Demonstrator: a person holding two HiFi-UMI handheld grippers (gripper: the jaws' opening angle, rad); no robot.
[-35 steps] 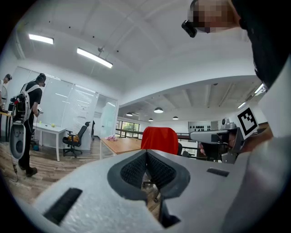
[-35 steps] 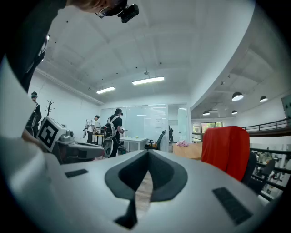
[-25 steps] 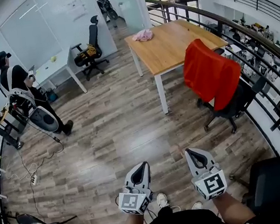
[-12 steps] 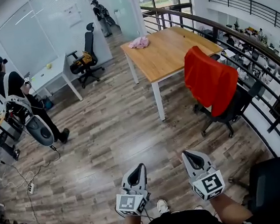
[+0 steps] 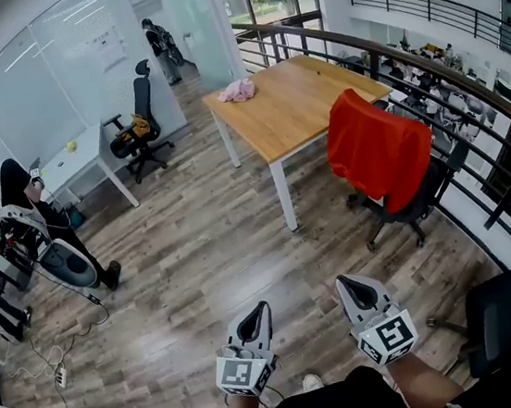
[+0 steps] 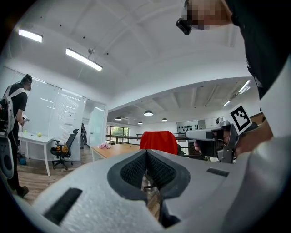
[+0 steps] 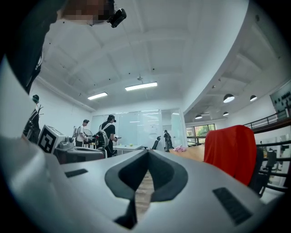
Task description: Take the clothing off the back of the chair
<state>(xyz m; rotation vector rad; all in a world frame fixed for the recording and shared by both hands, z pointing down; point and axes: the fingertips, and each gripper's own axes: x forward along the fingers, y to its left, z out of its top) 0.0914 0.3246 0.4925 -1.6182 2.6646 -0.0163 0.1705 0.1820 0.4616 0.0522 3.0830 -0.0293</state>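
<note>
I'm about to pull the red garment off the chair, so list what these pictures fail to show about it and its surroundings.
- Back of the chair: every view, covered by the red garment; how it is hooked on is unseen.
- Its seat and base: left gripper view, mostly blocked by the shut left tongs.
- Pink item on the table: head view, too small to identify.

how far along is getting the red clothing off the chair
Done: nothing yet; the red garment drapes over the back of the chair. In hand: nothing; the left gripper and right gripper are shut and empty, well short of the chair. Left: close in, grip the garment, lift it off.
</note>
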